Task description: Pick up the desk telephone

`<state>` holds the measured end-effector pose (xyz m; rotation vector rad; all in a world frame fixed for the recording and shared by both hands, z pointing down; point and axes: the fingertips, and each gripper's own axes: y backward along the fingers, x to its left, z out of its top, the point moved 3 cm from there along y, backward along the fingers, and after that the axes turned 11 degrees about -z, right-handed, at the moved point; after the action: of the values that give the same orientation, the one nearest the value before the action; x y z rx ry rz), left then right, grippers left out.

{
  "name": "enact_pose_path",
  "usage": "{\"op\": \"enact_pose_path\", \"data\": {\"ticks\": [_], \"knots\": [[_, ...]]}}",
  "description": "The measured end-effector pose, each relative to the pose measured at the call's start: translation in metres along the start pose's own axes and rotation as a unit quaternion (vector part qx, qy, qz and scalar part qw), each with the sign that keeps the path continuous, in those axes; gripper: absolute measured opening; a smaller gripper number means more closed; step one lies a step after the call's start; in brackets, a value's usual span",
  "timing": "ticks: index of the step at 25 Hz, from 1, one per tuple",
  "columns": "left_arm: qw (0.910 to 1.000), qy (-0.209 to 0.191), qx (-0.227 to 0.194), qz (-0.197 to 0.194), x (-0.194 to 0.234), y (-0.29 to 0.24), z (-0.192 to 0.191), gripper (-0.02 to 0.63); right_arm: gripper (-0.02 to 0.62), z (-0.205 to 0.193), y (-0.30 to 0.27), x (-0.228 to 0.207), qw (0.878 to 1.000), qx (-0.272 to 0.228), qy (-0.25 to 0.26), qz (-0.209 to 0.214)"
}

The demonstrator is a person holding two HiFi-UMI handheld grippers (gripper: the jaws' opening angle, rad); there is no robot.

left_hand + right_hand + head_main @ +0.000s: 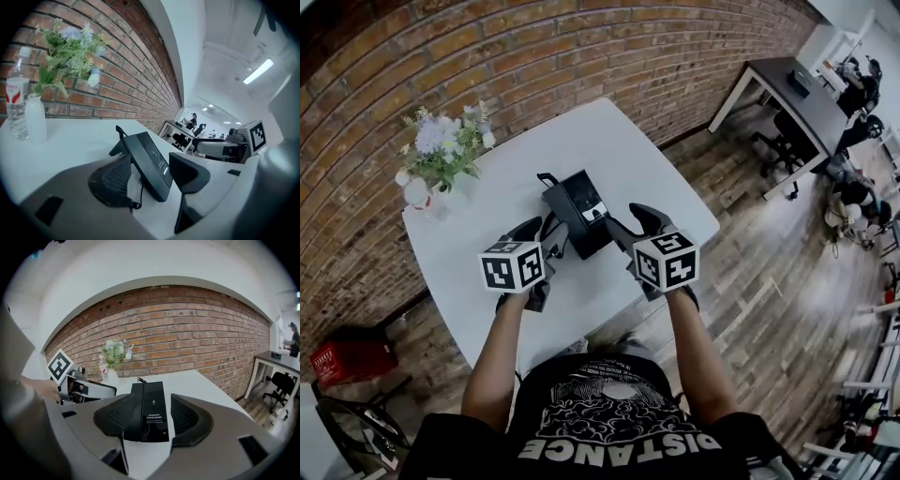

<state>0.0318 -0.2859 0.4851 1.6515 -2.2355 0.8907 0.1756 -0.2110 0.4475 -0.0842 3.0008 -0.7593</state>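
A black desk telephone lies in the middle of the white table, tilted on its stand, with a thin cord at its near end. My left gripper stands open at the phone's near left corner. In the left gripper view the phone lies ahead between the pads, not pressed by them. On the near right side my right gripper is open as well. The right gripper view has the phone lengthwise between the wide-set pads. The other gripper shows at its left.
A white vase of flowers and a clear water bottle stand at the table's far left corner, against the brick wall. A red crate sits on the floor at left. Office desks and chairs stand far right.
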Motion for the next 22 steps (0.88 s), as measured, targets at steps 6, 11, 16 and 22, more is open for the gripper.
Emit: {"op": "enact_pose_path", "data": {"ticks": [6, 11, 16, 22], "knots": [[0.9994, 0.031, 0.005, 0.012, 0.013, -0.017, -0.012, 0.236, 0.218, -0.013, -0.034, -0.011, 0.999, 0.029, 0.005, 0.045], [0.9967, 0.067, -0.012, 0.044, 0.024, -0.031, -0.019, 0.236, 0.218, -0.018, -0.064, -0.019, 0.992, 0.052, 0.012, 0.114], [0.9914, 0.12, -0.018, 0.049, 0.029, -0.045, -0.031, 0.236, 0.218, -0.029, -0.089, -0.03, 0.981, 0.086, 0.015, 0.175], [0.9839, 0.171, -0.039, 0.036, 0.039, -0.056, -0.032, 0.236, 0.22, -0.042, -0.12, -0.033, 0.961, 0.125, 0.005, 0.247]]}}
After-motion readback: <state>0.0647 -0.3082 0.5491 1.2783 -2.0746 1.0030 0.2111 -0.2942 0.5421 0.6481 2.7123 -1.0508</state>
